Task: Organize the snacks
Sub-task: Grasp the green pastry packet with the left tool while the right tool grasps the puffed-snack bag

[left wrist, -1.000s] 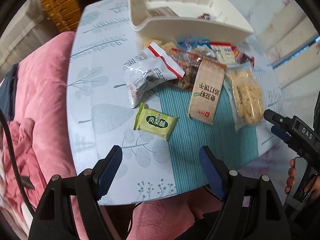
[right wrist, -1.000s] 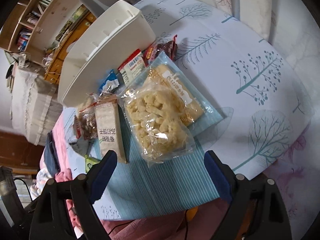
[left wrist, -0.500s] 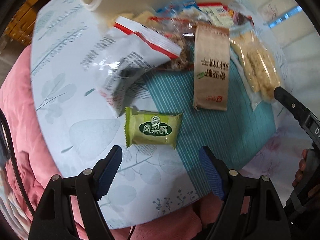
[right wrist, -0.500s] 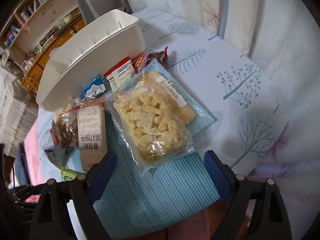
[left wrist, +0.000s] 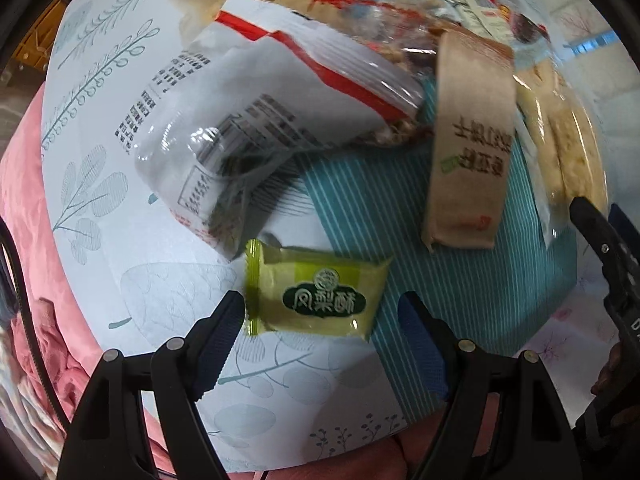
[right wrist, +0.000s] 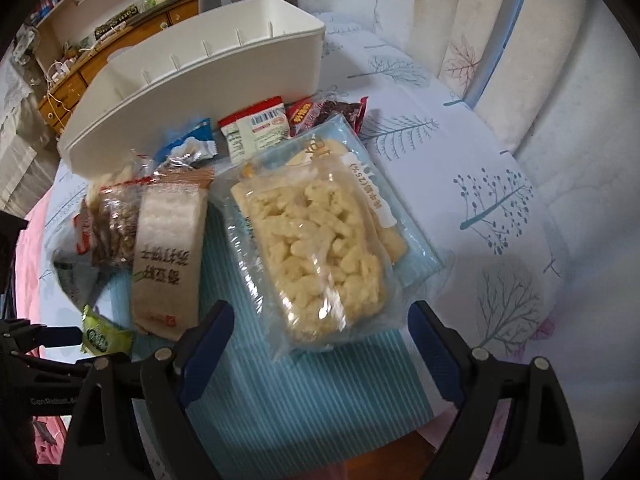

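A small green pastry packet (left wrist: 316, 296) lies flat on the table, close under my left gripper (left wrist: 320, 316), which points down at it, open, with a blue pad on each side and neither touching. Beyond it lie a white-and-red bag (left wrist: 256, 120) and a brown cracker pack (left wrist: 468, 148). In the right wrist view a clear bag of pale puffed snacks (right wrist: 316, 248) lies just ahead of my right gripper (right wrist: 320, 328), also open with nothing between its fingers. The brown pack (right wrist: 168, 260) and the green packet (right wrist: 104, 334) lie to its left. A white bin (right wrist: 192, 80) stands behind the pile.
A teal striped mat (right wrist: 296, 392) lies under the snacks on a tablecloth (right wrist: 500, 216) printed with trees. Small red, blue and white packets (right wrist: 256, 128) crowd against the bin. Pink bedding (left wrist: 24, 184) borders the table's left. Wooden shelving (right wrist: 100, 36) stands far behind.
My left gripper has come down toward the green packet, which now fills more of the view and sits between the pads. The right gripper has turned, bringing the bin and puffed snack bag more upright.
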`<move>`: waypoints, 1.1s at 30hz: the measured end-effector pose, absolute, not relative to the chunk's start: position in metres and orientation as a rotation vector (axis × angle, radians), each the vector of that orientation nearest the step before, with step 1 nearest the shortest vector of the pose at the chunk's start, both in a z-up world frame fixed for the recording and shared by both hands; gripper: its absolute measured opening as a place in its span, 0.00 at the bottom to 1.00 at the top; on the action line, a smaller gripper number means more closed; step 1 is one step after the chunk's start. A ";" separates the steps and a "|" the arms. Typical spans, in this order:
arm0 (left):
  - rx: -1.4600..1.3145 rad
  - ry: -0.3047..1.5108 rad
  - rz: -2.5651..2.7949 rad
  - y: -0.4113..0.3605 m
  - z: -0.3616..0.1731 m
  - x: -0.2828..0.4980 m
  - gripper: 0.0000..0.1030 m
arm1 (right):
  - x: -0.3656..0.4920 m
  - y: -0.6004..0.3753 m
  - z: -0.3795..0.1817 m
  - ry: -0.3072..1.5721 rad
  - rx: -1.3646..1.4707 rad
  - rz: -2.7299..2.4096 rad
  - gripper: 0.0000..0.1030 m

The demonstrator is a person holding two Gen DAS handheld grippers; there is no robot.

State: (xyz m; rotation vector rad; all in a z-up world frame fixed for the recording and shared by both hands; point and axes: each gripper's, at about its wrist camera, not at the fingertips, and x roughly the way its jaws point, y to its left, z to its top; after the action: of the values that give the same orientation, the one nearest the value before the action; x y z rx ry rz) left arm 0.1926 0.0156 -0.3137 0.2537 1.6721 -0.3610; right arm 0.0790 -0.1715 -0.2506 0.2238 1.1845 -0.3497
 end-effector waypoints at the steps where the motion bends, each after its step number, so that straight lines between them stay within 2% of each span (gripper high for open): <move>1: 0.242 1.680 -0.353 0.017 -0.315 0.195 0.76 | 0.082 -0.174 -0.252 1.192 0.219 -0.345 0.87; 15: 0.188 1.762 -0.242 0.017 -0.324 0.205 0.70 | 0.115 -0.201 -0.273 1.262 0.228 -0.271 0.86; 23: 0.139 1.766 -0.238 0.029 -0.320 0.195 0.59 | 0.128 -0.197 -0.270 1.250 0.185 -0.194 0.57; 26: 0.119 1.757 -0.245 0.032 -0.317 0.193 0.54 | 0.129 -0.197 -0.270 1.260 0.197 -0.190 0.57; 33: 0.100 1.746 -0.265 0.046 -0.309 0.184 0.53 | 0.116 -0.196 -0.263 1.255 0.298 -0.198 0.57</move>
State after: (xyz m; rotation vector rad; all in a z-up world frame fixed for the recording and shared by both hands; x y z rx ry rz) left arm 0.1837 0.0461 -0.3092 0.0997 1.7464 -0.2654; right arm 0.1163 -0.1959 -0.2634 0.2979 1.2551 -0.1977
